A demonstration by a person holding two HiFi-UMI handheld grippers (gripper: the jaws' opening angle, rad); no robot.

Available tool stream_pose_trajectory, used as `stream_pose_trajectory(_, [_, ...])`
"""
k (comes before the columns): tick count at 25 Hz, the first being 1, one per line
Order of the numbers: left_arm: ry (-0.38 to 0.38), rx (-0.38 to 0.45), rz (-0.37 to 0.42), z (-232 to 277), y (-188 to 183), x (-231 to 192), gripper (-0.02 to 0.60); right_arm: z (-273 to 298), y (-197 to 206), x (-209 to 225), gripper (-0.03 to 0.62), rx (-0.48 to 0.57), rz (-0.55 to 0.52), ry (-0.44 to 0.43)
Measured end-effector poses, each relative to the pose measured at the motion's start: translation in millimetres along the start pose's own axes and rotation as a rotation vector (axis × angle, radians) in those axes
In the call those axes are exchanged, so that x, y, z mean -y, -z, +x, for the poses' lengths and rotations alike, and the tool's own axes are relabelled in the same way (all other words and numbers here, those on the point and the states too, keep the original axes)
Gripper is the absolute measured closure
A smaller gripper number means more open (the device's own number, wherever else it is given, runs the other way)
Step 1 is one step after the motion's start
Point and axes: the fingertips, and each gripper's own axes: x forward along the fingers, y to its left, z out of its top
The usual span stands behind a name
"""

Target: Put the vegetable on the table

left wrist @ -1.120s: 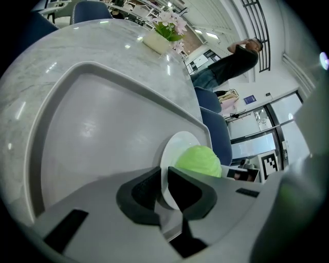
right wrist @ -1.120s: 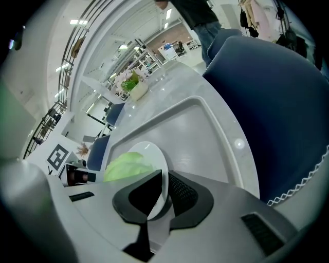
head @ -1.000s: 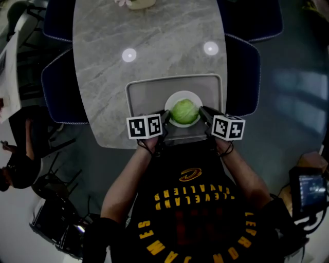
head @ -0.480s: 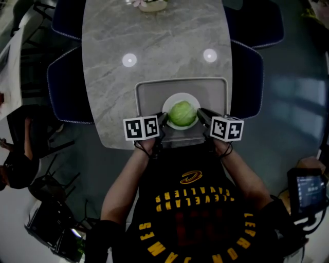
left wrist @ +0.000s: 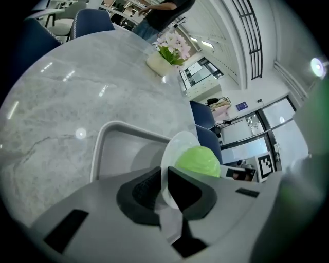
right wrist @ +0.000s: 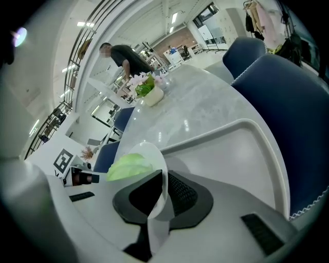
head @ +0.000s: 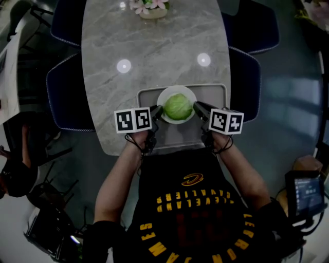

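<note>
L hand-held gripper (head: 156,113) and R hand-held gripper (head: 199,107) each clamp tight on opposite rims of the plate (head: 177,88) w/ cabbage (head: 178,106), over the tray (head: 218,90) at the counter's (head: 154,51) near end. Risk: thin rim slips or plate tilts, and cabbage rolls off.

How many of each, at the marble table (head: 154,46)

One table, with four blue chairs (head: 64,92) round it, two down each long side. On top I count one grey tray (head: 213,95), one white plate (head: 167,94), one green cabbage (head: 178,106), one pot of pink flowers (head: 150,7) and two round spots of light (head: 124,66). Two grippers, the left gripper (head: 156,114) and the right gripper (head: 199,109), each with one marker cube (head: 132,120). Two people: one person (head: 190,205) holding the grippers, one bystander (right wrist: 121,56) bent over in the background.
</note>
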Motion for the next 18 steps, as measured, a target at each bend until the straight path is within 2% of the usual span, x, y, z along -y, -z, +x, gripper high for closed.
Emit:
stream_pose_trajectory(5, [0.015, 0.008, -0.02, 5.5, -37.2, -4.2, 0.538, 18.4, -38.1, -4.3, 0.551, 0.006, -0.02, -0.016])
stream_pose_trajectory(18, [0.036, 0.052, -0.048, -6.6, -70.6, 5.1, 0.541, 16.3, -67.7, -18.8, 0.554, 0.032, 0.003, -0.055])
